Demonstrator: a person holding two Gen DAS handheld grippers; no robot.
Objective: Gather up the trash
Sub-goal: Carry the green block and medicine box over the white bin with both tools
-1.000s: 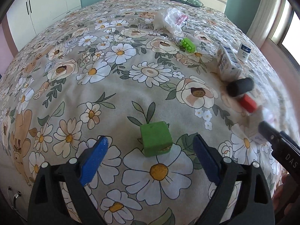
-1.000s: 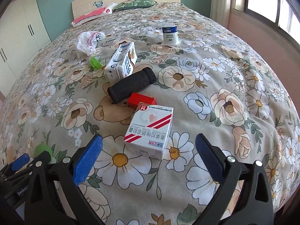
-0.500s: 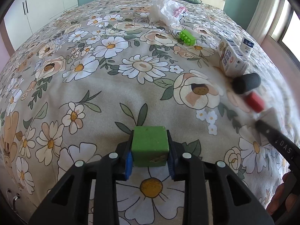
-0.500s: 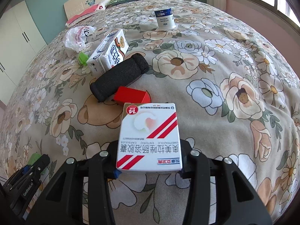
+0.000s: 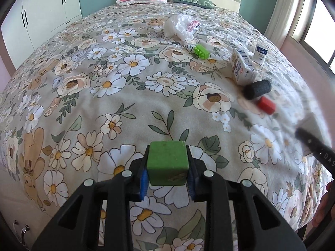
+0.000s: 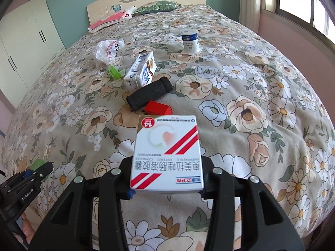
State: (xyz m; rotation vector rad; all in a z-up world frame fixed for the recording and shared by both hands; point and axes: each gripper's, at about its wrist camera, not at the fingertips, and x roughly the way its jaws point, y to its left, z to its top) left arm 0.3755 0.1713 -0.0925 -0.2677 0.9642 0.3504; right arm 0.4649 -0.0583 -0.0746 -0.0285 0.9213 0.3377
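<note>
1. The left gripper is clenching a green cube between its blue pads, holding it at the near edge of the floral bedspread; whether it is clear of the cloth I cannot tell.

2. The right gripper is grasping a white-and-red medicine box by its near end, with the box jutting forward over the bedspread.

3. Judging by this, two pieces are being collected at once, one in each tool, but neither is binned; no trash container is showing in either view.

4. Much is remaining on the bed:
   - a red block lying just beyond the medicine box;
   - a black foam roll touching that block;
   - a milk carton lying on its side just behind the roll;
   - a green toy brick to the left of the carton;
   - a crumpled plastic bag farther back;
   - a small blue-and-white cup standing far right.

5. The task is looking early: six items are waiting, and both held pieces are needing a drop-off place.
</note>
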